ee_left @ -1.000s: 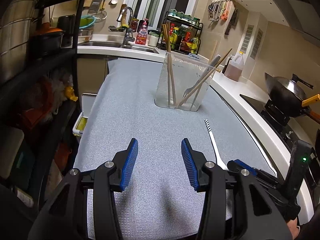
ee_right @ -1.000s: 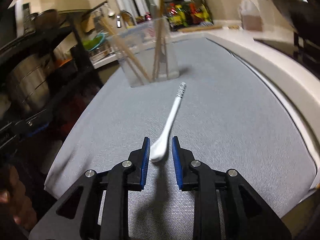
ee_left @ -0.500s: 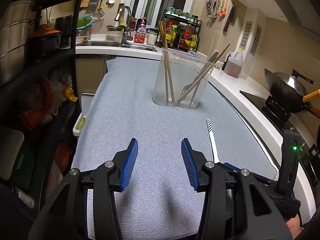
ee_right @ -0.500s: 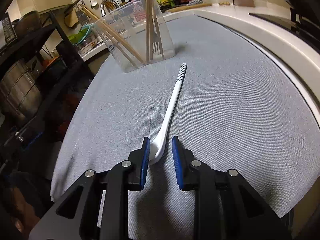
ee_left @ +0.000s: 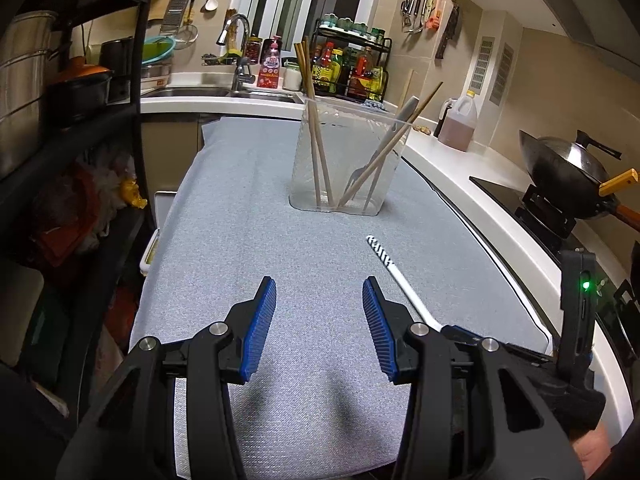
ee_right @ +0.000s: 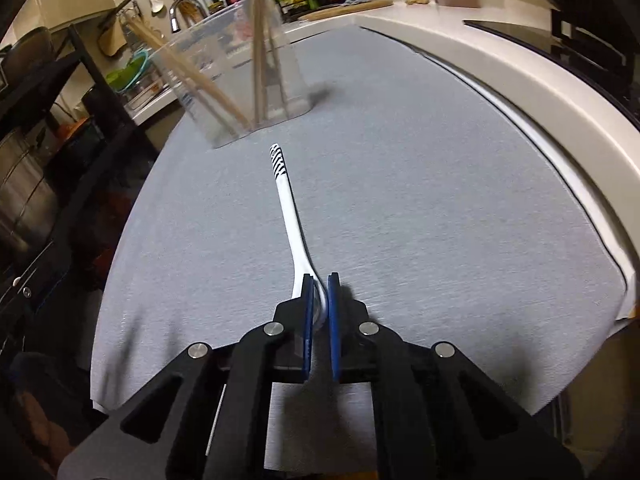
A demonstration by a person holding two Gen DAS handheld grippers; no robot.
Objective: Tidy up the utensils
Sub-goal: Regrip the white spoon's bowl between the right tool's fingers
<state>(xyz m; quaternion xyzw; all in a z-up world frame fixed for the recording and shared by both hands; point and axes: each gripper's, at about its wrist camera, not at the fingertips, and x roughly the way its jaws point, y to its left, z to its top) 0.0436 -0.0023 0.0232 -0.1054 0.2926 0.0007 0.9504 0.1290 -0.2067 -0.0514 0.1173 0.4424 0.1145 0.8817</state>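
Note:
A white spoon [ee_right: 290, 220] with a black-striped handle end lies on the grey mat [ee_right: 420, 200]. My right gripper [ee_right: 318, 284] is shut on the spoon's bowl end, its handle pointing toward a clear plastic holder [ee_right: 236, 72]. The holder [ee_left: 346, 160] stands upright on the mat with chopsticks and a fork in it. In the left wrist view the spoon [ee_left: 394, 276] shows right of my left gripper [ee_left: 320, 312], which is open and empty above the near mat. The right gripper's body is at the lower right there.
White counter [ee_left: 480, 184] runs along the right, with a wok [ee_left: 568, 168] on the stove and an oil jug [ee_left: 460, 124]. Black shelf rack [ee_left: 136, 120] with pots stands at left. Sink [ee_left: 200, 92] and spice rack [ee_left: 348, 68] are at the back.
My right gripper has closed from a narrow gap onto the spoon's bowl end and turned slightly. The left gripper stays open and has drifted a little.

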